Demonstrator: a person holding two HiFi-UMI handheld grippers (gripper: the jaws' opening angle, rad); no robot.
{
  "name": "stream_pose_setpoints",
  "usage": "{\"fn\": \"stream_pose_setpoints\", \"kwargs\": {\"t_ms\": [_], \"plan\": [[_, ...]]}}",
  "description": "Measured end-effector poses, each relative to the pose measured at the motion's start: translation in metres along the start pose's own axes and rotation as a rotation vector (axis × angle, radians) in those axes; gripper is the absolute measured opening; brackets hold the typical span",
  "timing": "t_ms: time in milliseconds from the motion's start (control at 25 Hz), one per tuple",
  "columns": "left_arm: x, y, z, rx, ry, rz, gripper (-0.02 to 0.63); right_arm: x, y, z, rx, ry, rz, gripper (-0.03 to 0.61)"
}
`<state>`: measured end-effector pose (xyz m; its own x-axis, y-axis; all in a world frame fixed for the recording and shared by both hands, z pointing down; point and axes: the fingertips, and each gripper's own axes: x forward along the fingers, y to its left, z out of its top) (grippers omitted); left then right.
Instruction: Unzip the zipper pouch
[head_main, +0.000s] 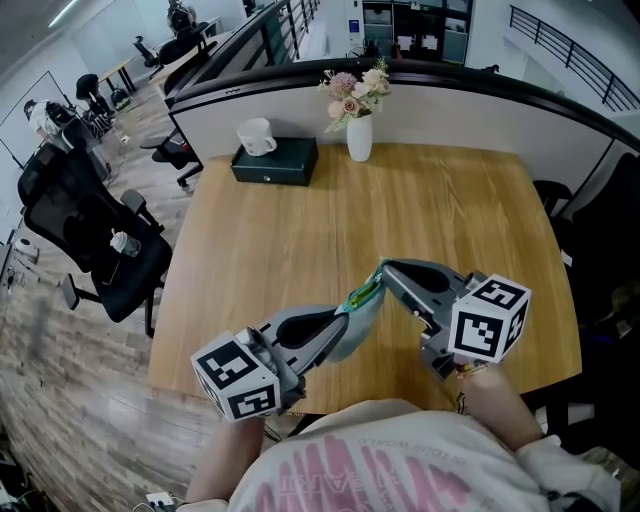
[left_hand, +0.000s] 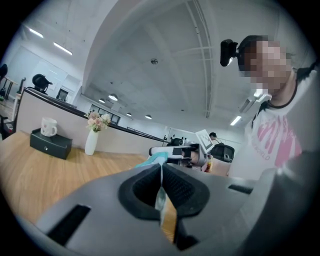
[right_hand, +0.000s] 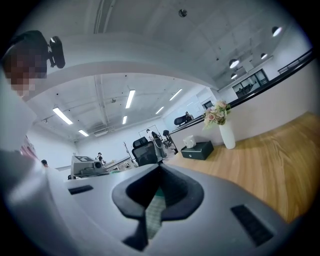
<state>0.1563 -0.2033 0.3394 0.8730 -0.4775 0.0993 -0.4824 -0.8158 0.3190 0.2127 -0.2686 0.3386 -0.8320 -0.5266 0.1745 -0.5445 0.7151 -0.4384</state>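
Note:
A teal zipper pouch (head_main: 362, 300) hangs in the air above the front of the wooden table (head_main: 300, 230), stretched between both grippers. My left gripper (head_main: 345, 322) holds its lower end from the left, jaws shut on the fabric. My right gripper (head_main: 385, 270) pinches the upper end from the right. In the left gripper view the jaws (left_hand: 161, 185) are closed on a thin edge of the pouch (left_hand: 156, 160). The right gripper view shows its jaws (right_hand: 159, 187) closed on a green-grey strip of the pouch (right_hand: 154, 212). Whether that strip is the zipper pull is unclear.
A black tissue box (head_main: 275, 162) with a white mug (head_main: 257, 136) on top stands at the table's far left. A white vase of flowers (head_main: 359, 135) stands at the far middle by the partition. A black office chair (head_main: 95, 235) is left of the table.

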Motion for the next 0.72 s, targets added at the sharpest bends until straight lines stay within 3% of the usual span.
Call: {"fn": "stream_pose_setpoints", "kwargs": {"t_ms": [720], "plan": [[0.000, 0.019, -0.004, -0.038, -0.003, 0.021, 0.008, 0.001, -0.031, -0.008, 0.020, 0.030, -0.089, 0.002]]}}
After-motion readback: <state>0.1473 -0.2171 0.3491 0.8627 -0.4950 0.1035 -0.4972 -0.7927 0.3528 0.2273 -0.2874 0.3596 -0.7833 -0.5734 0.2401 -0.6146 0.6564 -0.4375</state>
